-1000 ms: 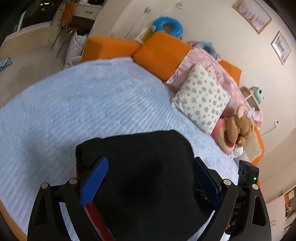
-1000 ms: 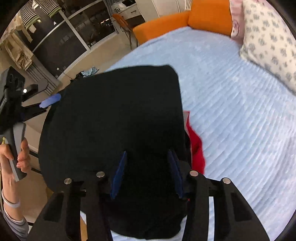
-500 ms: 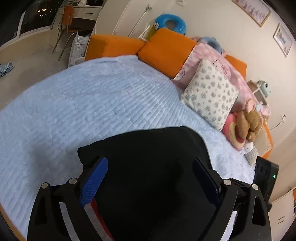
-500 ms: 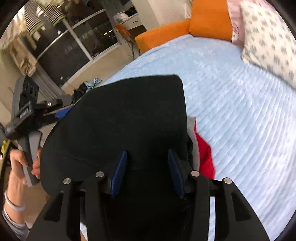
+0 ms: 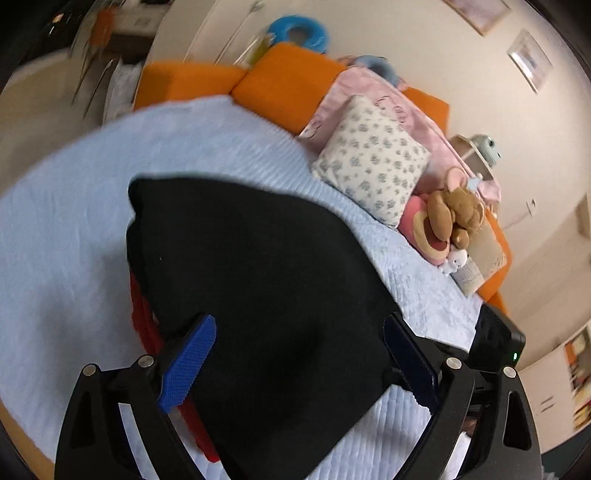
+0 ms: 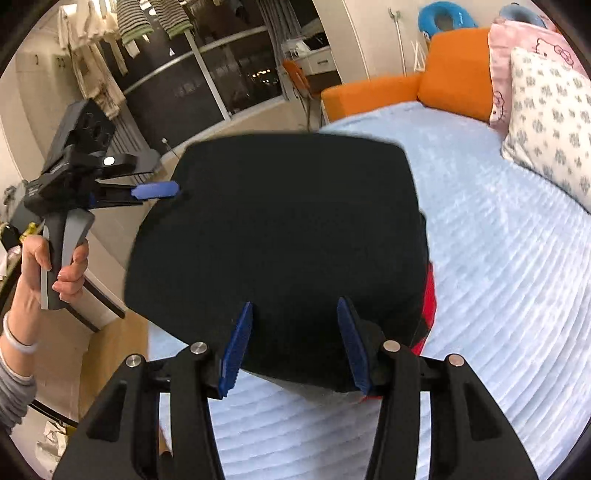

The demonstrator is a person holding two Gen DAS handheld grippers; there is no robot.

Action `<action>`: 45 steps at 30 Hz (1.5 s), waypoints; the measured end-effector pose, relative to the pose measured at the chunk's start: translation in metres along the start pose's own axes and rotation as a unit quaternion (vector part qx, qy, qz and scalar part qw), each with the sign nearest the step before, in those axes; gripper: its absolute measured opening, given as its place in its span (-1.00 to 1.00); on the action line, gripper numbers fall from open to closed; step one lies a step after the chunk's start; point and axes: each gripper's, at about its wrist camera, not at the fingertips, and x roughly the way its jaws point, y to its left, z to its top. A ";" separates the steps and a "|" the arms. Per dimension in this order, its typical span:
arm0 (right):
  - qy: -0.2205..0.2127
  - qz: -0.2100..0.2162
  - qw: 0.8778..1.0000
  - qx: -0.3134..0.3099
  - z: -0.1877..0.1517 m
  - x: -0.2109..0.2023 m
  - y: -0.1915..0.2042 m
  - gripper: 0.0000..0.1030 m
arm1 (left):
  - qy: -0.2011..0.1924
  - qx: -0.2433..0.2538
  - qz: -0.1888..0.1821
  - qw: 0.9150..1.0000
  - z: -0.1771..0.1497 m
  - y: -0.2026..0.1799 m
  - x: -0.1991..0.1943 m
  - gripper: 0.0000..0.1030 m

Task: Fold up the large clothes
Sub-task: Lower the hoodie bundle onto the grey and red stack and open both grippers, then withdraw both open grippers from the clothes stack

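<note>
Pale blue bedspread carries a folded black garment; left gripper and right gripper straddle it, jaws apart, gripping nothing.

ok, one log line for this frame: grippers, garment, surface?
left gripper: open, over black garment | right gripper: open, straddling garment edge | garment: folded on blue quilt, red layer beneath

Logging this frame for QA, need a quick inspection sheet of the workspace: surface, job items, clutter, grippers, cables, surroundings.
Surface: light blue quilted bed cover.
Job's things: folded black garment lying on red garment.
Clutter: patterned pillow, pink blanket, plush toys, at the far edge.
Grippers: left gripper open over the black garment; right gripper open, black garment between its fingers, contact unclear.
Cables: nothing seen.
Surroundings: orange cushions, hanging clothes.
</note>
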 end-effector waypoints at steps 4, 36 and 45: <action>-0.018 -0.006 1.000 -0.004 0.004 0.021 0.007 0.12 | -0.017 0.001 0.001 1.000 -0.004 0.012 0.007 0.81; -0.135 -0.176 0.974 -0.049 -0.077 -0.052 0.101 0.91 | -0.158 0.035 0.212 0.964 -0.156 -0.076 -0.053 0.93; -0.173 -0.167 0.970 -0.023 -0.092 -0.058 0.085 0.91 | -0.198 0.105 0.265 0.938 -0.180 -0.100 -0.029 0.94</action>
